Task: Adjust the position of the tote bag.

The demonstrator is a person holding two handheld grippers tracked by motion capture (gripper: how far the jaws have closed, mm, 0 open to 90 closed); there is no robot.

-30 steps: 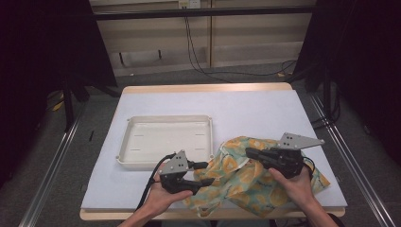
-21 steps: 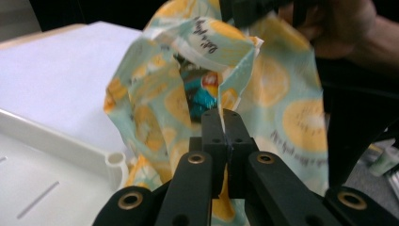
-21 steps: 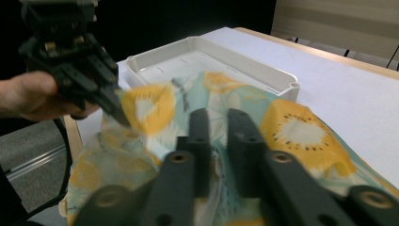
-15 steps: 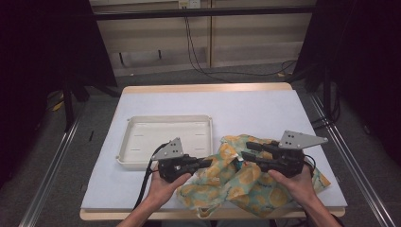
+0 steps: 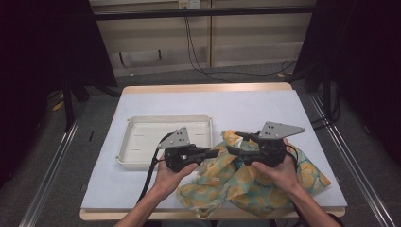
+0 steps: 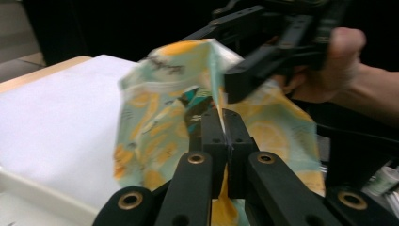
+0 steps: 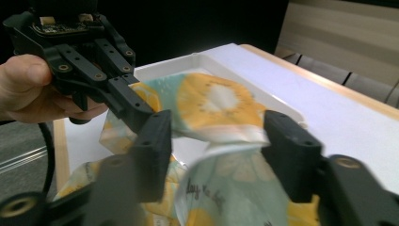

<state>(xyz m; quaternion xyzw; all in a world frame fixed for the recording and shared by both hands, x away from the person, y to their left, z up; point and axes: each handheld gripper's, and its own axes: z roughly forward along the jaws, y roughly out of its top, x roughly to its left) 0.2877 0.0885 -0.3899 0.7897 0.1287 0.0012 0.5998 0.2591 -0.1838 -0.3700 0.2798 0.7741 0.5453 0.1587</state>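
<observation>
A yellow and teal citrus-print cloth (image 5: 265, 182) lies crumpled on the white table's near right part. My left gripper (image 5: 213, 152) points right and is shut on a raised fold of the cloth (image 6: 164, 117); its jaws (image 6: 225, 117) meet with fabric pinched between them. My right gripper (image 5: 234, 143) faces it, pointing left. Its jaws have just been opening and stand apart (image 7: 221, 136), with the lifted fold of cloth (image 7: 216, 101) between them and the pads off it. The two grippers' tips nearly meet over the cloth.
A shallow white tray (image 5: 142, 125) sits left of the cloth, just behind my left gripper. The white table top (image 5: 213, 101) stretches bare toward the far edge. Cables trail from both grippers; dark stands and rails flank the table.
My left gripper rose, moved toward the right one and closed on the cloth's fold. My right gripper, earlier shut on the cloth, opened its jaws and shifted slightly left.
</observation>
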